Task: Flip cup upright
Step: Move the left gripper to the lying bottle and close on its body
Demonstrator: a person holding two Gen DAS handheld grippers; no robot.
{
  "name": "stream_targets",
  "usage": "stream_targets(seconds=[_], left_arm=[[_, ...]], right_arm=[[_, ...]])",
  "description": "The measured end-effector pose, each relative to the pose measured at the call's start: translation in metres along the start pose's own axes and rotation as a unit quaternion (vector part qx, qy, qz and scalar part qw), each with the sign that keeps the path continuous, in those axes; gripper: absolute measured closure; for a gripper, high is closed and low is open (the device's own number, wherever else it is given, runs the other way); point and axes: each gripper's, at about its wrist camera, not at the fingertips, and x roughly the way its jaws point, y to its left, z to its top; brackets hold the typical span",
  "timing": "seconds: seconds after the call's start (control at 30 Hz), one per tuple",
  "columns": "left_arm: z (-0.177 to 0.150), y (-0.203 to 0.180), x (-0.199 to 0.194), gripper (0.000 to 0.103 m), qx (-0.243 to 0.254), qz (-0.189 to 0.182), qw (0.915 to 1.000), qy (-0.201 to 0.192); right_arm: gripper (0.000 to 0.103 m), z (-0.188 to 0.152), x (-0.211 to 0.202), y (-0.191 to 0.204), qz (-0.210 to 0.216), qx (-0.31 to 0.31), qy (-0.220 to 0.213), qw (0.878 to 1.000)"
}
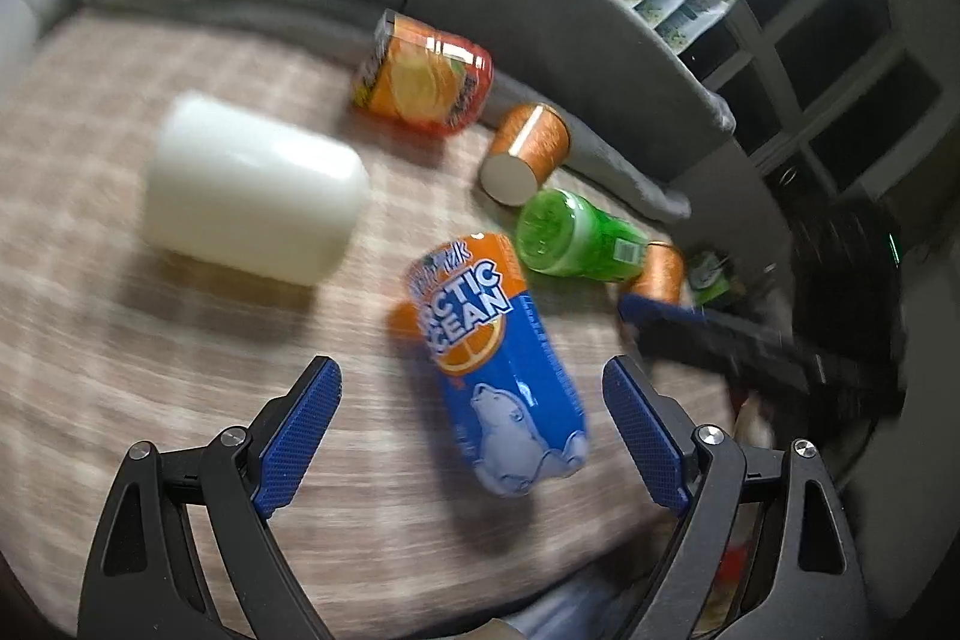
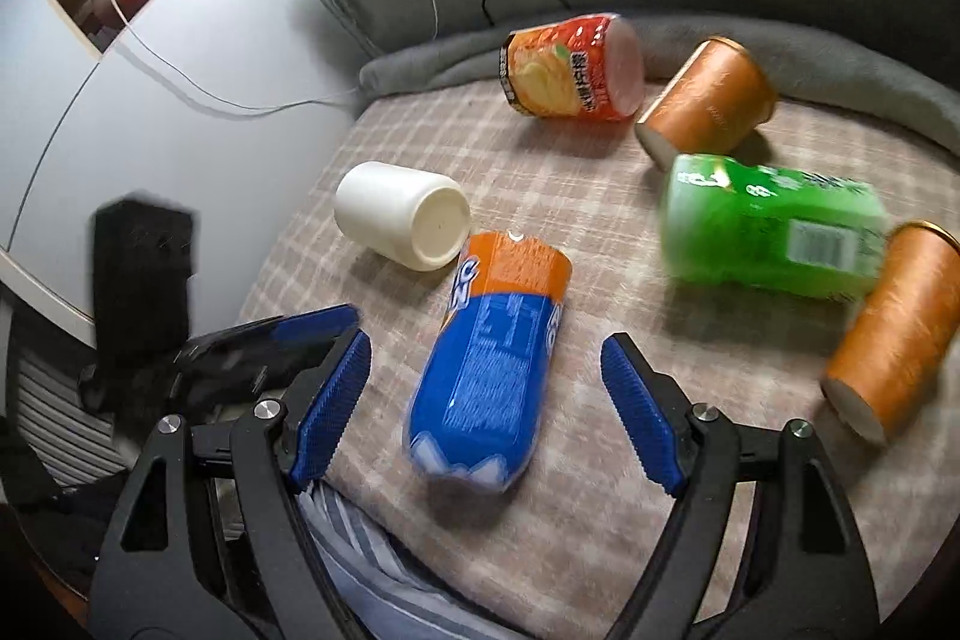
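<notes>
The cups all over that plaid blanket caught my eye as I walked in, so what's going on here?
A person holds a gripper in each hand, and both the left gripper and right gripper are open, empty, and aimed at the blue-and-orange cup lying on its side. Nothing is grasped yet. The white cup, red-orange cup, green cup and two copper cups also lie tipped over on the plaid blanket.

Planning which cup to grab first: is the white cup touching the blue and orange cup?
Cannot tell. In the right wrist view the white cup seems to meet the blue and orange cup; the left wrist view suggests a gap.
</notes>
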Motion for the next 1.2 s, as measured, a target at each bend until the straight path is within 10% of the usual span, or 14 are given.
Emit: stream_targets(seconds=[0.3,1.2], left_arm=[[0.015,0.012,0.041,0.025,-0.085,-0.025,0.9951,0.044],[0.027,-0.005,0.075,0.043,-0.047,0.004,0.9962,0.073]], right_arm=[[0.021,-0.035,-0.041,-0.02,-0.018,0.043,-0.042,0.998],[0.021,-0.062,-0.071,-0.049,-0.042,0.088,-0.075,0.992]])
